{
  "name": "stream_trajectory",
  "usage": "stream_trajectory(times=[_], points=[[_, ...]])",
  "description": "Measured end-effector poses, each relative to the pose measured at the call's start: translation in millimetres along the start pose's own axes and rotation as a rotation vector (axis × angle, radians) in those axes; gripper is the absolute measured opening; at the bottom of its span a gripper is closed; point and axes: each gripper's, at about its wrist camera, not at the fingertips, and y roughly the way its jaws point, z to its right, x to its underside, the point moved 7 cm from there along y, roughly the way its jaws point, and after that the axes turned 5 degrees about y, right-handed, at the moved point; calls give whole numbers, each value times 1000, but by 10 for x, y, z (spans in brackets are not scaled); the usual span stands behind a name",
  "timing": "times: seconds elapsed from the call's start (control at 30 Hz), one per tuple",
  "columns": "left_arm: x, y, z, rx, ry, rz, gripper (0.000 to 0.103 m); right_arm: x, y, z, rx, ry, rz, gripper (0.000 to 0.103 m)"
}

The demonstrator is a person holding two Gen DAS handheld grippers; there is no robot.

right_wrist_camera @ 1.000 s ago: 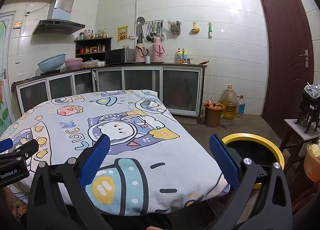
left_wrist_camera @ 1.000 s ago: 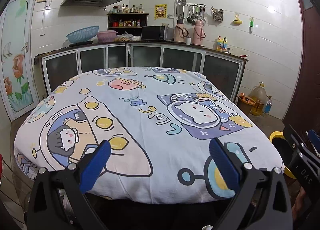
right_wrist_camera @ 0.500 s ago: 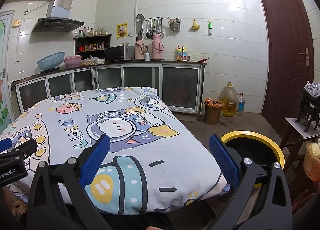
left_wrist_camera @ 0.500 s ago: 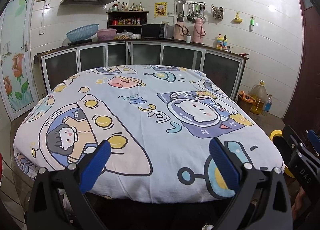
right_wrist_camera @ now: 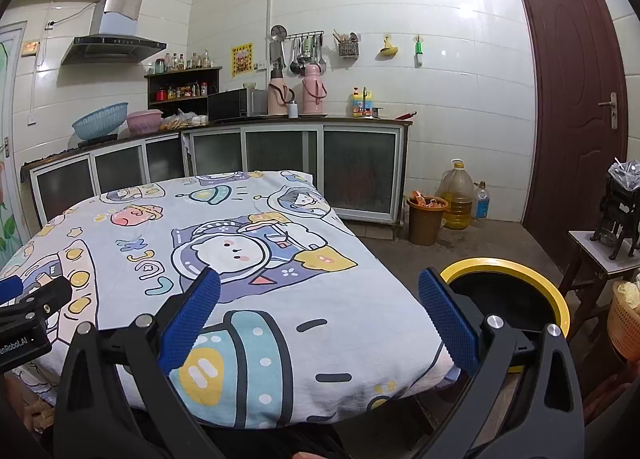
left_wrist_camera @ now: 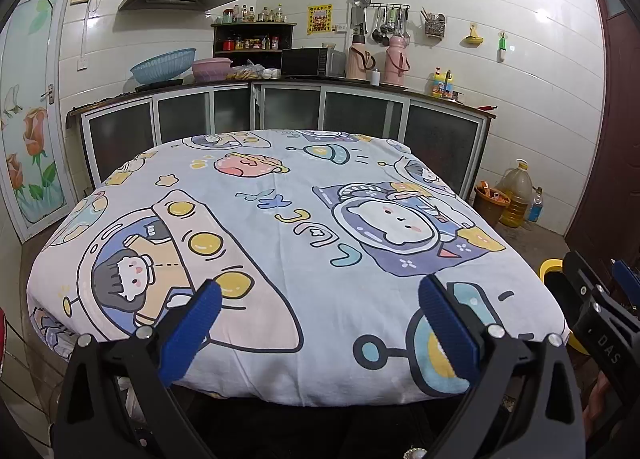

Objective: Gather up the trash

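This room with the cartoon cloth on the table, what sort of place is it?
Most likely a home kitchen: a range hood on the wall, a microwave on the counter, and utensils hanging from a rail.

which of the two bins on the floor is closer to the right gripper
The yellow-rimmed black bin, right beside the right gripper at the table's corner. The brown bin stands far off by the cabinets.

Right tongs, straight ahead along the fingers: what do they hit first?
Probably the cartoon-print tablecloth: the open right tongs point across the table's near right corner. The yellow-rimmed bin sits off to the right, likely outside the line. Depth is unclear.
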Motion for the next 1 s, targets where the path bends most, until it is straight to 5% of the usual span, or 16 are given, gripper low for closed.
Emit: stream_trajectory(times=[1.0], points=[[-9,-4,5,6,7,4,95,53,7,-29,3,3,-12,95]])
